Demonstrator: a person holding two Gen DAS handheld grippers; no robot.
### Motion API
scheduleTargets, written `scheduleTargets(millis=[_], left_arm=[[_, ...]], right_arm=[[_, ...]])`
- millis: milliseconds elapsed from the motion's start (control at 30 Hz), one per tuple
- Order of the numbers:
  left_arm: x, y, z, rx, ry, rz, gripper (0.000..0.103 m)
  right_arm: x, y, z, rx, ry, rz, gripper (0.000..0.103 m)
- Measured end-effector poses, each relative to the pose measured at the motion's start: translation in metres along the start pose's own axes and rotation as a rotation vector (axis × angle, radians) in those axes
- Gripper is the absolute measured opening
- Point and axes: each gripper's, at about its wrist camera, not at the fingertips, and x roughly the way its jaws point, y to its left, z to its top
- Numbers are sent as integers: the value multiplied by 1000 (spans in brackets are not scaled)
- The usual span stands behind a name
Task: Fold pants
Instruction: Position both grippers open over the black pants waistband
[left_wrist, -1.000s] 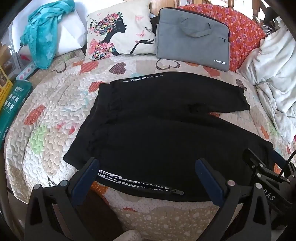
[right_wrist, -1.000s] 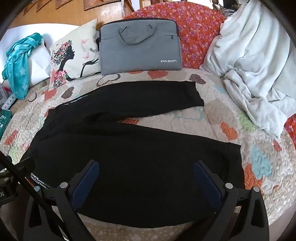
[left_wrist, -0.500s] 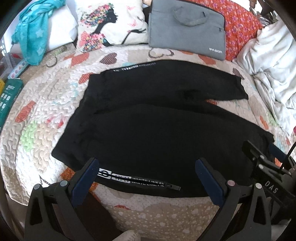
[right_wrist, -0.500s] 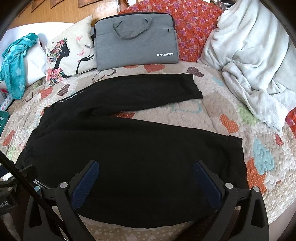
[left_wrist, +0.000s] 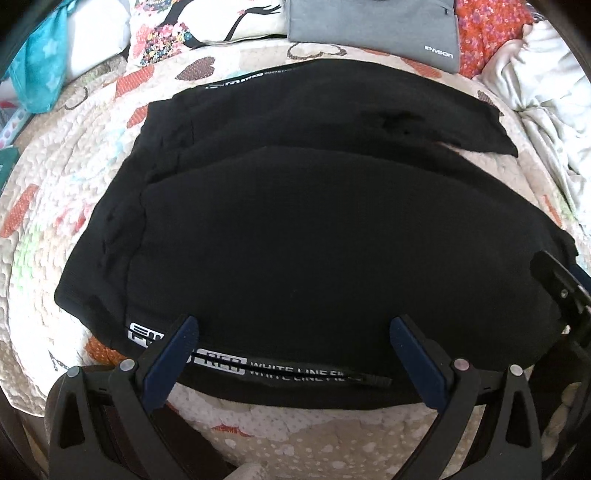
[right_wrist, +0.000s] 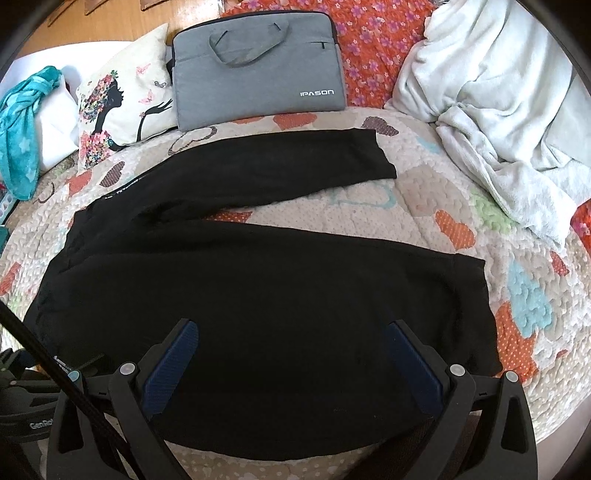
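Black pants (left_wrist: 314, 236) lay spread flat on the heart-print quilt (left_wrist: 48, 184), waistband at left w/ white lettering (left_wrist: 295, 371) along the near edge, legs splayed apart toward the right. Over the last sec both grippers had dropped closer: pants filled much more of each view vs before. Left gripper (left_wrist: 295, 343) hung over the near waist edge, fingers wide apart, holding nothing. Right gripper (right_wrist: 291, 343) hung over the near leg, fingers also wide apart, empty. Prob. means approach to the near edge was underway; no grasp yet, no fold made. Gray laptop bag (right_wrist: 258, 66) & pillow (right_wrist: 125, 107) sat beyond, clear of the work.
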Motion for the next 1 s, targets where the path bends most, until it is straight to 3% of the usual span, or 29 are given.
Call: scheduleTargets(millis=[567, 767, 900, 1000], left_arm=[[4, 2, -9, 18, -57, -6, 103], [2, 2, -8, 30, -37, -16, 103], [-3, 8, -4, -9, 9, -50, 103], [-18, 17, -2, -66, -20, -92, 103]], right_arm=[[11, -1, -1, 9, 13, 7, 103], [10, -2, -3, 20, 5, 13, 103], [5, -3, -4, 29, -13, 15, 103], [-2, -3, -4, 32, -44, 17, 103]])
